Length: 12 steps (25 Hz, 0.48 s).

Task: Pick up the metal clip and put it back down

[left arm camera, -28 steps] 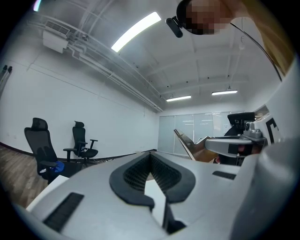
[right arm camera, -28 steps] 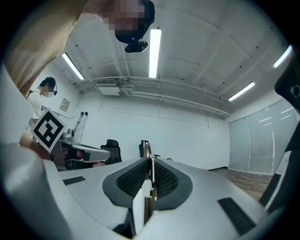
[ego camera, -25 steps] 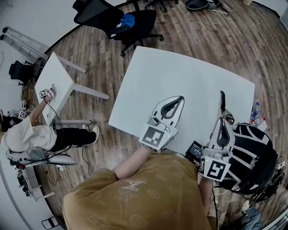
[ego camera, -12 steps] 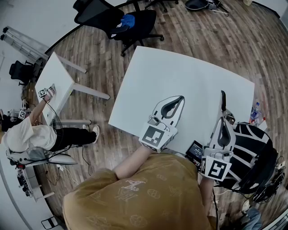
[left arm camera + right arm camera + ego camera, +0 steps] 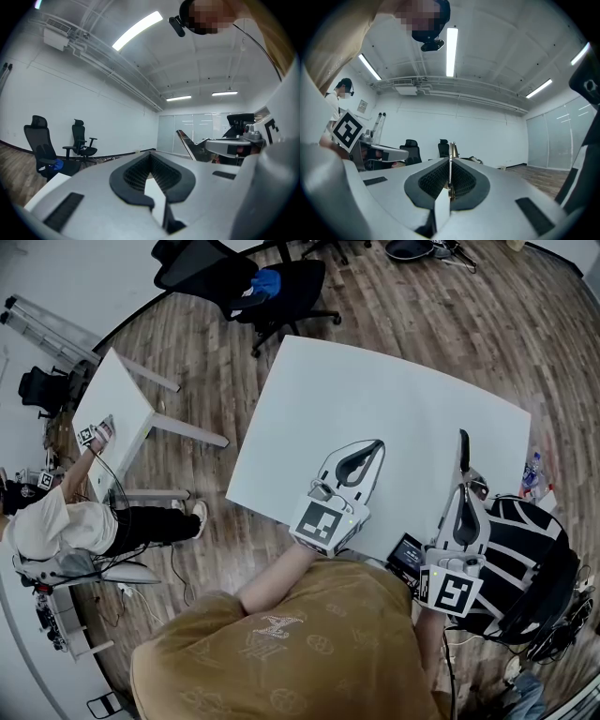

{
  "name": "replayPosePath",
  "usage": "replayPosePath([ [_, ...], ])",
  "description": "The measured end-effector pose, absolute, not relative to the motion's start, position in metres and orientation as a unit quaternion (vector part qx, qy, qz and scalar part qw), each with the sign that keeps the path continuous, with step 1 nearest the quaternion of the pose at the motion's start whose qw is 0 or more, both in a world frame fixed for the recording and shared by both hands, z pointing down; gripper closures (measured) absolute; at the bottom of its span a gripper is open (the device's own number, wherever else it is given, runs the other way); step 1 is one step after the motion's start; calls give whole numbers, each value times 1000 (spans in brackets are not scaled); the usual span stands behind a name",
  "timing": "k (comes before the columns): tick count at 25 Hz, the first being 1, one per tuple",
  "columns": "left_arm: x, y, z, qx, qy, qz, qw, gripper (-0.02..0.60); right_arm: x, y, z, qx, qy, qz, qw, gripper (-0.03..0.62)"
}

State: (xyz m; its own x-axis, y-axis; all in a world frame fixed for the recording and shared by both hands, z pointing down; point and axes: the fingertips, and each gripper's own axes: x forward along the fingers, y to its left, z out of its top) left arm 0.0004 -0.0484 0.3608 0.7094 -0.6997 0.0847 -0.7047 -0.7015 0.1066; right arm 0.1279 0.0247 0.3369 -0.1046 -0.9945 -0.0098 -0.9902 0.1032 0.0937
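My right gripper (image 5: pixel 466 486) hovers over the right part of the white table (image 5: pixel 375 399), shut on the metal clip (image 5: pixel 462 452), a dark thin strip that sticks out past its tips. In the right gripper view the clip (image 5: pixel 451 149) stands as a narrow metal blade pinched between the black pads, at the tips of the right gripper (image 5: pixel 450 160). The left gripper (image 5: pixel 380 442) lies over the table's near middle, shut with nothing in it. Its tips (image 5: pixel 150 153) meet in the left gripper view, where the right gripper (image 5: pixel 234 146) and the clip (image 5: pixel 185 140) show to the right.
Black office chairs (image 5: pixel 272 287) stand beyond the table's far left corner. A small white table (image 5: pixel 117 418) and a seated person (image 5: pixel 56 521) are at the left. A striped black-and-white object (image 5: pixel 534 559) and a small screen (image 5: pixel 405 555) sit by the near right edge.
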Motion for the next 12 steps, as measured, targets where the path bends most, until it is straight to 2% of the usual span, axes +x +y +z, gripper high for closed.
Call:
replayPosePath([
  [12,-4,-58,385,918,-387,41,76,575,127,15,363,665,-747,16,21,586],
])
